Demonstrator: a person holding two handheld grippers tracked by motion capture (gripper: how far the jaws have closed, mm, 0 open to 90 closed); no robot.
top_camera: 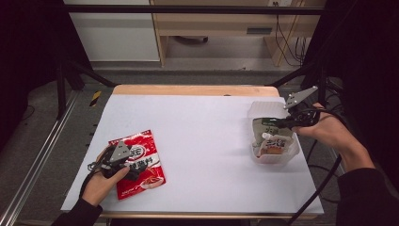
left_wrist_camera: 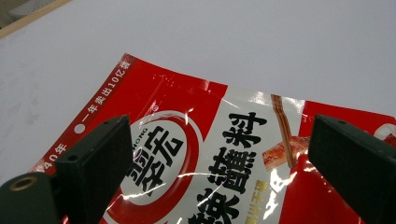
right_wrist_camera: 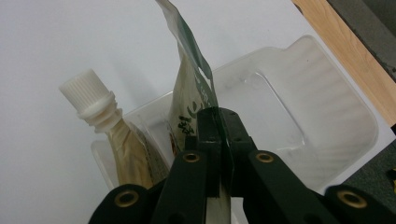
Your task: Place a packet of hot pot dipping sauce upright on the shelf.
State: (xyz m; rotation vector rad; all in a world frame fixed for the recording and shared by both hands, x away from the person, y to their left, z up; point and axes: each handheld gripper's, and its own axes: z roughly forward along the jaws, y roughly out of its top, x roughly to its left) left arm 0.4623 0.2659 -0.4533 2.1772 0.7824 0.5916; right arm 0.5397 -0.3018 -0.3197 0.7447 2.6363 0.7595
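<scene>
White sheeting covers the table (top_camera: 197,136), with a strip of pale wood showing along the far edge and a dark floor, cables and light furniture beyond it.

At the right side of the table sits a clear plastic tray (top_camera: 294,153). Inside it lie a green-and-white pouch (top_camera: 270,126) and a spouted pouch (top_camera: 273,143) with a white screw cap, the cap pointing toward the left. In the right gripper view the tray's far half is bare, its ribbed floor visible, while the two pouches crowd the other end.

The right gripper (top_camera: 288,121) comes in from the far right over the tray's rim. Its jaws are pressed together on the thin edge of the green-and-white pouch (right_wrist_camera: 194,84), which rises upright between them and extends above the tips. The spouted pouch (right_wrist_camera: 100,121) stands just beside it, not touched by the jaws.

On the near left lies a red sauce packet (top_camera: 141,162), flat on the sheeting, with white and black lettering. The left gripper (top_camera: 127,165) rests low over its near left part. Its jaws stand wide apart, one on each side of the printed middle of the red sauce packet (left_wrist_camera: 210,158), clamping nothing.
</scene>
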